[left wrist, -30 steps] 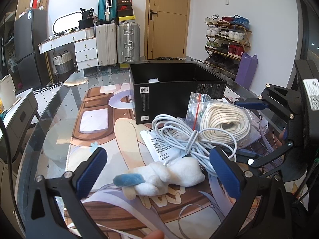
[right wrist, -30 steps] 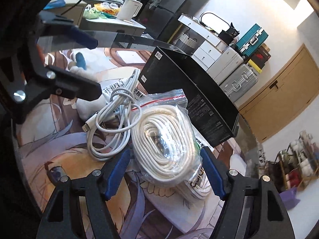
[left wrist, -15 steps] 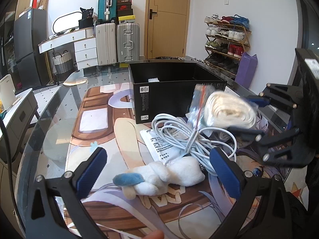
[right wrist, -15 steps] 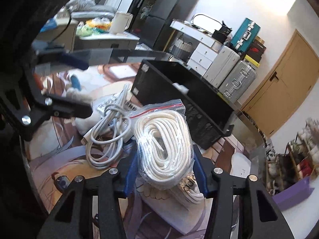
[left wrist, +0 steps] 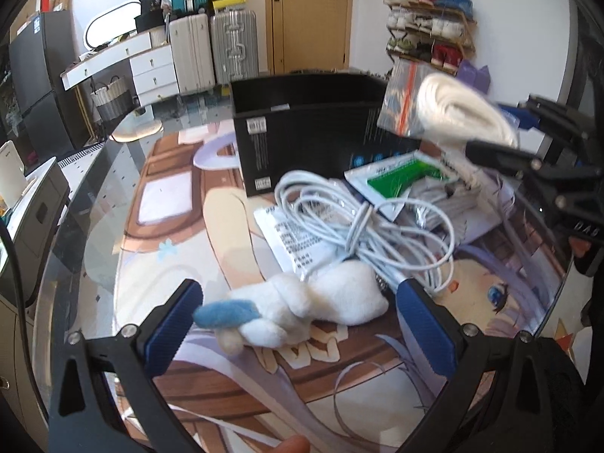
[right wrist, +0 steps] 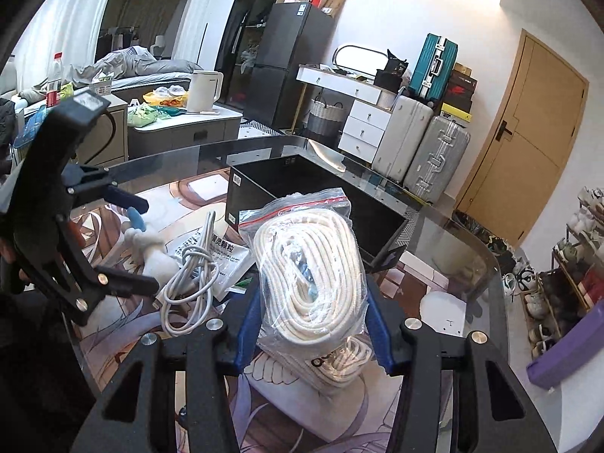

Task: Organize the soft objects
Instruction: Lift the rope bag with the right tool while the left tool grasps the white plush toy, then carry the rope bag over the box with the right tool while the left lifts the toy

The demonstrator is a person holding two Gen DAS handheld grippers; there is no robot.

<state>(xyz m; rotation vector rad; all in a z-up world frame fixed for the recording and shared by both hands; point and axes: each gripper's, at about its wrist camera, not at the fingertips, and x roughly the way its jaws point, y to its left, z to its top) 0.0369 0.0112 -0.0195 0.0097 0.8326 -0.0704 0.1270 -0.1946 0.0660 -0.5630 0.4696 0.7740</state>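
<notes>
One bagged coil of white rope (right wrist: 313,275) hangs clear above the bench (right wrist: 468,264), clamped in the right gripper (right wrist: 313,324), which tilts downward toward the black box (right wrist: 339,204). Left gripper (left wrist: 298,324) gapes, angled down around the plush toy (left wrist: 313,309).

The coiled rope (right wrist: 313,275) is cream-white inside a clear bag (right wrist: 302,207) with a red zip stripe, and the storage box (left wrist: 302,132) is plain black with small white labels. The plush toy (left wrist: 321,305) is white with 1 blue tip, the cable bundle (left wrist: 362,226) pale grey-white. Both grippers carry blue finger pads (left wrist: 170,324) on black frames, and the table mat (left wrist: 211,226) shows a brown, cream and lilac cartoon print.
</notes>
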